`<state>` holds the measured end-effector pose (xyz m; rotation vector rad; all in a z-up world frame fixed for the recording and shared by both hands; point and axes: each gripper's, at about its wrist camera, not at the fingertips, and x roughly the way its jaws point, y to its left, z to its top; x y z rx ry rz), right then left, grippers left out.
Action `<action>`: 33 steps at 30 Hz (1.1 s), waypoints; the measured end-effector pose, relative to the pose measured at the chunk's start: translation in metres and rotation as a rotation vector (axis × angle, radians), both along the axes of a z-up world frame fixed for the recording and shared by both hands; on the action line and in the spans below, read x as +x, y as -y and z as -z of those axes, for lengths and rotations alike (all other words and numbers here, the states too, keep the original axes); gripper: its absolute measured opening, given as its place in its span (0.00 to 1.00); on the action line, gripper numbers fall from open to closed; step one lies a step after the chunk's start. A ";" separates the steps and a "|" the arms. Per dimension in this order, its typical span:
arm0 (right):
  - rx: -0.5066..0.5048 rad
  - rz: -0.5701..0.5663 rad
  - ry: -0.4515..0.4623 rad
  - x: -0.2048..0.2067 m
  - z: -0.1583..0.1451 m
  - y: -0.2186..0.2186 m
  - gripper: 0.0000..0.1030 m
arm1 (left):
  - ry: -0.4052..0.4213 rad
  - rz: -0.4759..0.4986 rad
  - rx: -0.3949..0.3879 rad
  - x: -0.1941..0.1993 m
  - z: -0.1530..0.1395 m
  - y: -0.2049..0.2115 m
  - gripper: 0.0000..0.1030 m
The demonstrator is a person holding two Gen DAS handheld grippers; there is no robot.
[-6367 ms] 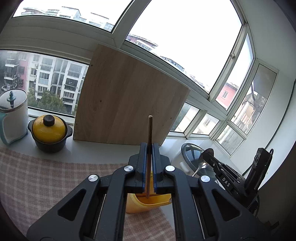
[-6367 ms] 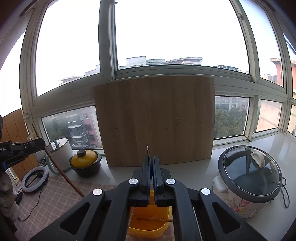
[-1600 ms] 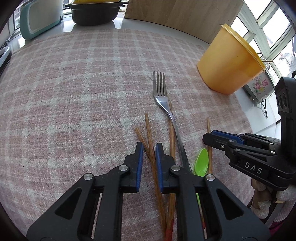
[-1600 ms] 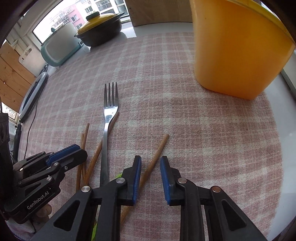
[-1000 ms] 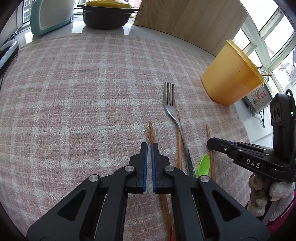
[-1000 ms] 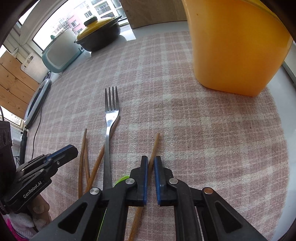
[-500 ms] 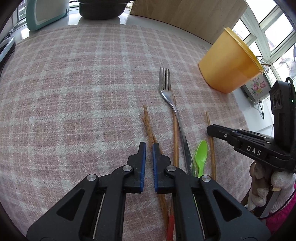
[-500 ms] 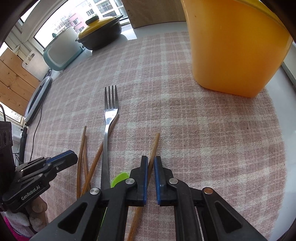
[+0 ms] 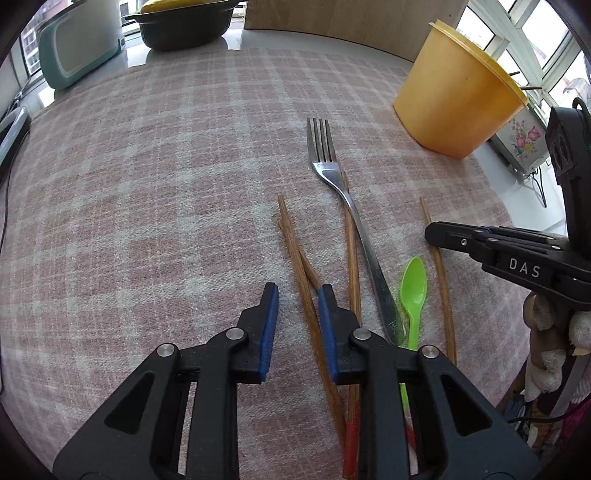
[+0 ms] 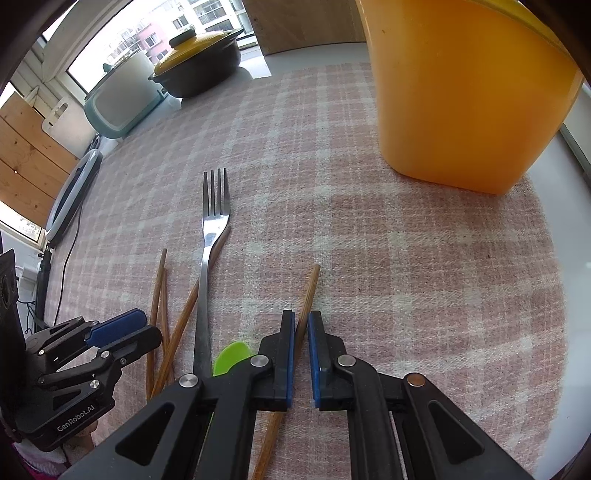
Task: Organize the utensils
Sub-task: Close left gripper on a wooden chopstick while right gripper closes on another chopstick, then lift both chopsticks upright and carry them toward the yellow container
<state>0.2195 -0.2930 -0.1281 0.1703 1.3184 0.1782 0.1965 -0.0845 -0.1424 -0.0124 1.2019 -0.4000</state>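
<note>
Left gripper (image 9: 297,291): angled steeply down over the checked cloth (image 9: 166,192) on the tabletop, jaws opening. A chopstick pair (image 9: 295,251) runs between the blue pads; the pads do not press on it, and both sticks lie flat on the cloth, crossing each other just ahead of the right pad.

Right gripper (image 10: 301,317): also angled steeply down, jaws pressed nearly together, pinching a single chopstick (image 10: 309,291). Its free end points toward the tub and appears to rest on or close to the cloth; whether it is clear of the cloth cannot be told.

Between the two grippers, from the left wrist view: a third chopstick (image 9: 349,236) lies partly under the fork (image 9: 347,206), tines pointing away toward the far side. A green spoon (image 9: 414,291) lies just beside the fork handle, on the side of the right gripper.

Yellow tub (image 9: 456,96): upright at the far right corner of the cloth, well apart from the utensils. A stick end shows over its rim.

Beyond the cloth, at the far edge of the tabletop: a dark pot (image 10: 201,62) with a yellow lid, a pale appliance (image 10: 122,103) beside it, and a wooden board (image 9: 332,18) leaning behind.
</note>
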 end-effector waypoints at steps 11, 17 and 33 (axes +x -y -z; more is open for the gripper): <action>-0.034 -0.041 -0.025 0.009 0.002 -0.010 0.10 | 0.071 0.025 0.076 0.010 0.003 0.006 0.08; -0.097 -0.094 -0.036 0.011 0.003 -0.022 0.14 | 0.055 -0.013 0.011 0.011 0.003 -0.009 0.03; 0.050 -0.066 0.066 -0.007 -0.029 0.001 0.03 | 0.124 -0.083 -0.127 0.003 -0.041 -0.042 0.03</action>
